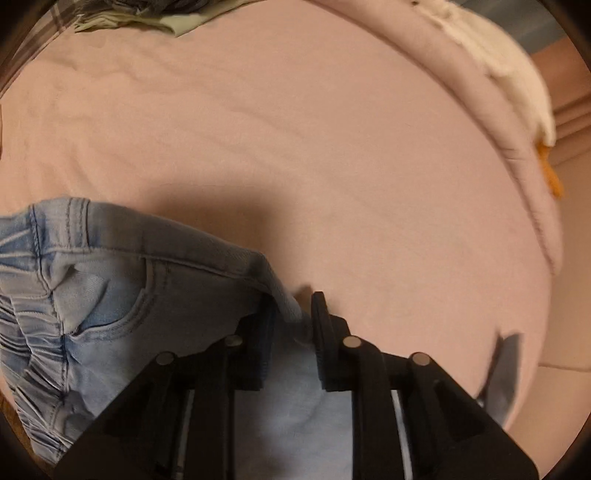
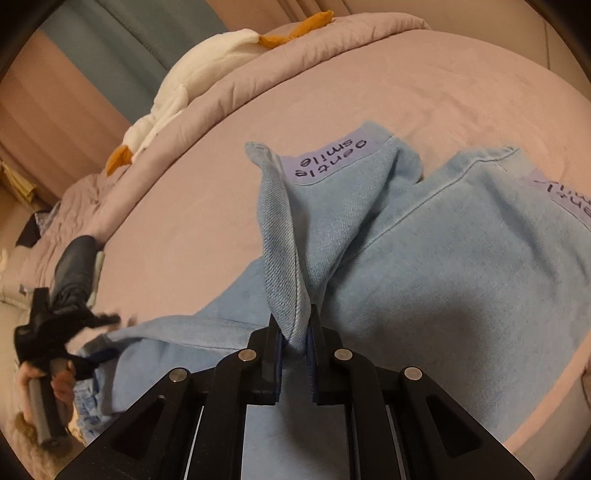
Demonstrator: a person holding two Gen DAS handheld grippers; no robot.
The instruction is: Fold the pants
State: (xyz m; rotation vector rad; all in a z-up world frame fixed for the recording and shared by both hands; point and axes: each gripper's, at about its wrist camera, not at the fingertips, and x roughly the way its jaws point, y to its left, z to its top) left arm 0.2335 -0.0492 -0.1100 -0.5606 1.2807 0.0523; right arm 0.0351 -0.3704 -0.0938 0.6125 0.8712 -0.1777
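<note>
Light blue denim pants (image 1: 110, 295) lie on the pink bed sheet (image 1: 295, 147), with the gathered waistband and a front pocket at the left of the left wrist view. My left gripper (image 1: 291, 314) is shut on the waistband's corner, and cloth fills the narrow gap between its pads. In the right wrist view the pants (image 2: 443, 277) show their two leg ends with purple "gentle smile" labels (image 2: 332, 160). My right gripper (image 2: 295, 332) is shut on a raised fold of one leg's edge. The left gripper (image 2: 103, 321) also shows there, blurred, at the far left, held by a hand (image 2: 62, 387).
A white plush goose (image 2: 207, 62) with orange beak and feet lies on a rolled pink quilt (image 2: 332, 37) along the bed's far side. A pile of other clothes (image 1: 147, 14) sits at the top left of the left wrist view. Bare sheet stretches beyond the pants.
</note>
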